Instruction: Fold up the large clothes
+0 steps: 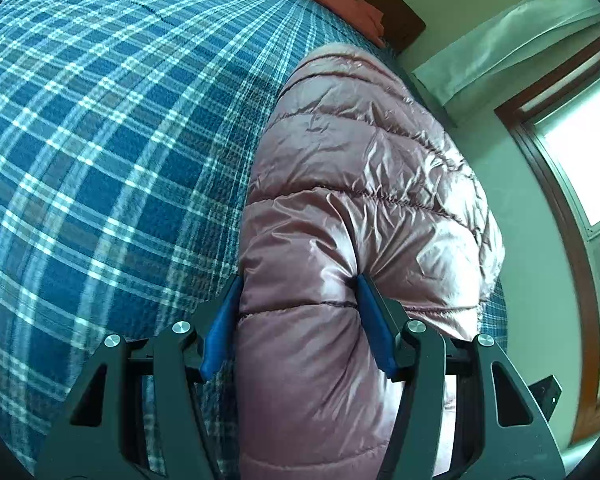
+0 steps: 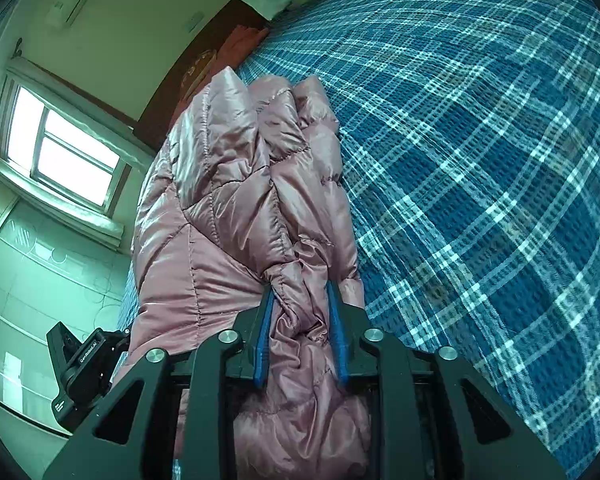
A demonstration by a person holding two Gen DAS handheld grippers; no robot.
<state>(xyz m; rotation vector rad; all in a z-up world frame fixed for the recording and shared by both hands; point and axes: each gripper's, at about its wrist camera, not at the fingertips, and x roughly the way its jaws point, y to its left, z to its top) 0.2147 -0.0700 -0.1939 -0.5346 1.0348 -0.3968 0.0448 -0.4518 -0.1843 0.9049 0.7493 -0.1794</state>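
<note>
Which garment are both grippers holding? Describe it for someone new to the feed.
Start at the blue plaid bedspread. Over it hangs a shiny pink quilted puffer jacket, pinched by the left gripper and the right gripper. It's the only glossy, padded item in sight.

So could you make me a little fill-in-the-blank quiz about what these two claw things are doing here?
1. Both grippers, left and right, clamp a puffy ____ jacket.
2. The jacket is held over a bed with a blue ____ cover.
3. The pads lining the jaws are ____ in colour.

Missing words: pink; plaid; blue
</note>
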